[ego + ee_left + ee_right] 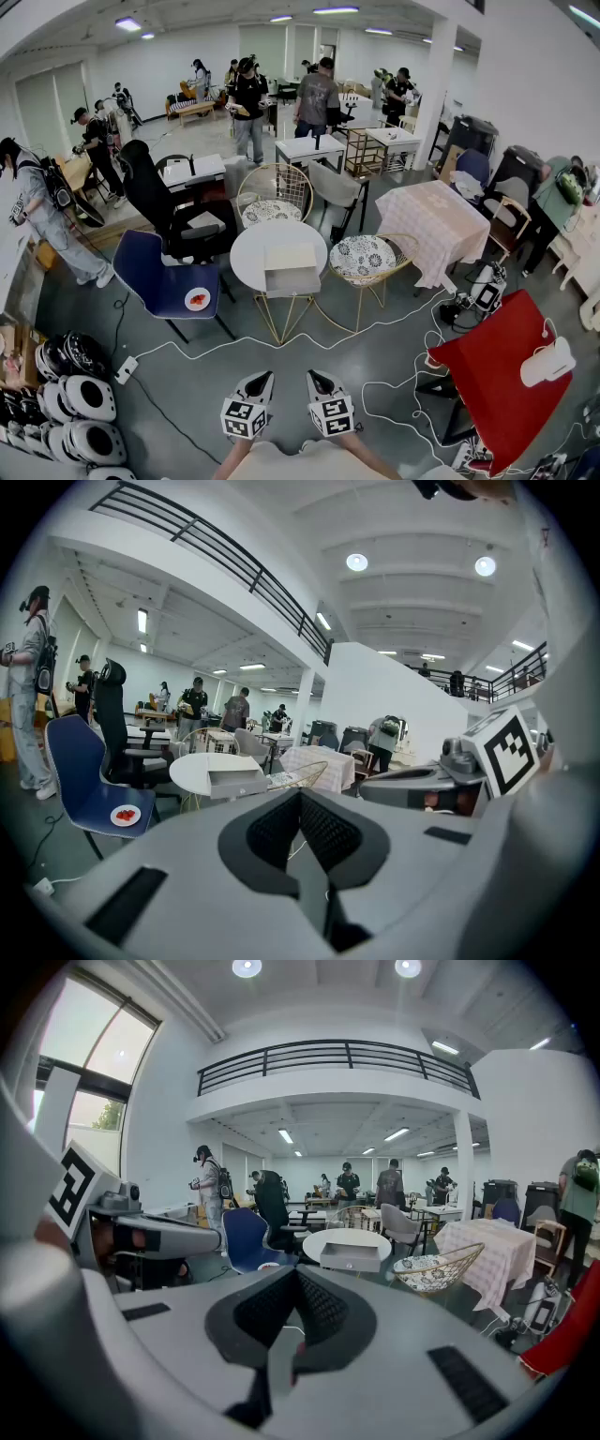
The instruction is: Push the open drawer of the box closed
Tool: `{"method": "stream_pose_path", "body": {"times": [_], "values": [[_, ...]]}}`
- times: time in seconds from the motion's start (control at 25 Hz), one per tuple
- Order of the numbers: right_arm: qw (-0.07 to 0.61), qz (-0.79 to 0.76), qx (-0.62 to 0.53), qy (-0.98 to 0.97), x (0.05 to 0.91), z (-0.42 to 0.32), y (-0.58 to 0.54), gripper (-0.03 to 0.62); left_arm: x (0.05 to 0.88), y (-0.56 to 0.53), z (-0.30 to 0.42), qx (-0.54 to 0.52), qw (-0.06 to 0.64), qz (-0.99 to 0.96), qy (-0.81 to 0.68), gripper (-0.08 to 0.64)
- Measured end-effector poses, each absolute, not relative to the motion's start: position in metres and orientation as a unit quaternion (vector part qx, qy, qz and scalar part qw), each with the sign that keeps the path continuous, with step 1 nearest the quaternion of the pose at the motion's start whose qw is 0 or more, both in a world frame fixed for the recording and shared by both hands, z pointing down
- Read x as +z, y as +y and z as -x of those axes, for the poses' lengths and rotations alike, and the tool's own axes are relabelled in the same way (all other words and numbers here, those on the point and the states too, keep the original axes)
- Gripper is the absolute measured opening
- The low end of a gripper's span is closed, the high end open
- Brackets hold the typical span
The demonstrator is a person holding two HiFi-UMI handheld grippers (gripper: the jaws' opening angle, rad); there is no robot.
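Observation:
A pale box [291, 267] with its drawer pulled out toward me rests on the near edge of a round white table [253, 258]. It is also seen far off, as the box [236, 782] in the left gripper view and the box [351, 1256] in the right gripper view. Both grippers hover low over the grey floor, well short of the table. My left gripper [263, 378] [300, 797] is shut and empty. My right gripper [314, 377] [296, 1277] is shut too, with nothing held.
A blue chair [155, 272] carrying a small plate [197, 299] stands left of the table. A gold wire chair [366, 262] stands to its right. White cables [394, 323] cross the floor. A red-covered table [497, 366] is at the right, and helmets [75, 403] lie at the left. People stand at the back.

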State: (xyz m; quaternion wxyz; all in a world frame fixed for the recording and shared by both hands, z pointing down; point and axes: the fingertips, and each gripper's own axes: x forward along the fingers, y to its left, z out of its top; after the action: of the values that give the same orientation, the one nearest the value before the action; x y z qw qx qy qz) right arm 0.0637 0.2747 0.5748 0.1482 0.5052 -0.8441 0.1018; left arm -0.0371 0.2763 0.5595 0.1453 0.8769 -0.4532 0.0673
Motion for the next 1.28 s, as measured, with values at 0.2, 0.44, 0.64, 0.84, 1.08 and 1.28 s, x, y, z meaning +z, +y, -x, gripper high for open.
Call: {"method": "stream_pose_path", "body": {"times": [0.2,0.44,0.64,0.84,1.08,1.28], "values": [[0.145,-0.507,0.098,-0.844,0.571,-0.064,0.270,0.015,0.560,0.272,0.035,0.067,0.145,-0.878,-0.450,0.012],[0.149,-0.507,0.102,-0.843,0.574,-0.067,0.266,0.015,0.561,0.268,0.033,0.069,0.147,-0.878,-0.450,0.012],[0.142,-0.505,0.110,-0.844,0.575,-0.069,0.265,0.015,0.562,0.266,0.030,0.070,0.147,-0.877,-0.452,0.012],[0.140,-0.505,0.113,-0.844,0.578,-0.075,0.263,0.015,0.564,0.264,0.025,0.071,0.149,-0.876,-0.452,0.012],[0.140,-0.505,0.117,-0.844,0.581,-0.087,0.257,0.015,0.565,0.257,0.014,0.072,0.151,-0.875,-0.454,0.012],[0.141,-0.495,0.113,-0.850,0.584,-0.101,0.253,0.015,0.565,0.255,-0.003,0.073,0.145,-0.873,-0.459,0.012]]}}
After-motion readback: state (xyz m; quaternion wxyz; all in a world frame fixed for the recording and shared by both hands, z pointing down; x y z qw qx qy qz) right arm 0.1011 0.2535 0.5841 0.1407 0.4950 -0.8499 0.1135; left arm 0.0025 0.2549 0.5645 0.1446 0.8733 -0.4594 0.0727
